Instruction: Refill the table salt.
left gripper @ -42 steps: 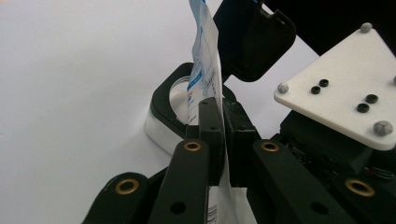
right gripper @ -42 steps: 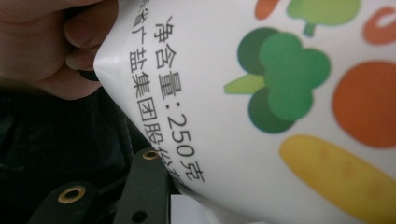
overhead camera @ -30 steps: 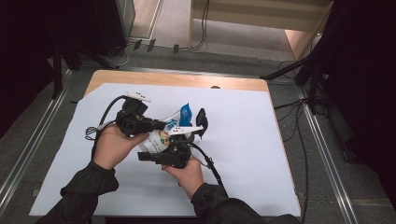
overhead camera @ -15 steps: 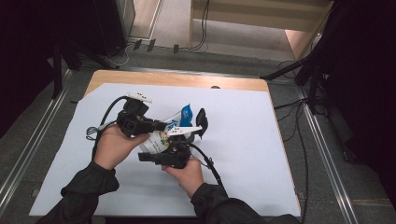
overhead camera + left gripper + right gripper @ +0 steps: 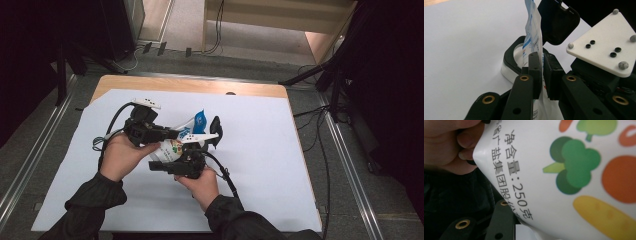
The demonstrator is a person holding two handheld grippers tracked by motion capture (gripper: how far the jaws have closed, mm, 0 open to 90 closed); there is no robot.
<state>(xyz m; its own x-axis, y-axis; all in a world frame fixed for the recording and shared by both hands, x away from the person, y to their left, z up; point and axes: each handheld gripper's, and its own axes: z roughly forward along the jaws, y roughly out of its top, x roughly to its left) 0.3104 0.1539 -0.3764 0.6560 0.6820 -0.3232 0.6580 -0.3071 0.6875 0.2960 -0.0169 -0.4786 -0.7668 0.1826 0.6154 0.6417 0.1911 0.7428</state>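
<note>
A white pouch [image 5: 172, 147] with printed vegetables and a blue top hangs above the table between both hands. My left gripper [image 5: 175, 134] reaches in from the left. In the left gripper view its pads [image 5: 535, 65] pinch the pouch's thin edge [image 5: 532, 32]; these jaws have just been opening slightly, and the film still sits between them. My right gripper [image 5: 187, 152] comes up from below, shut on the pouch's bulging body [image 5: 564, 177], which sits right against its camera. A black-rimmed white container [image 5: 511, 58] with its black lid [image 5: 556, 22] raised stands just beyond the pouch.
White paper [image 5: 260, 165] covers the wooden table [image 5: 200, 86]. The container's raised lid [image 5: 215, 131] stands right of the pouch. The right gripper's white three-cornered plate [image 5: 606, 45] is close to my left jaws. Cables [image 5: 112, 125] trail from both grippers.
</note>
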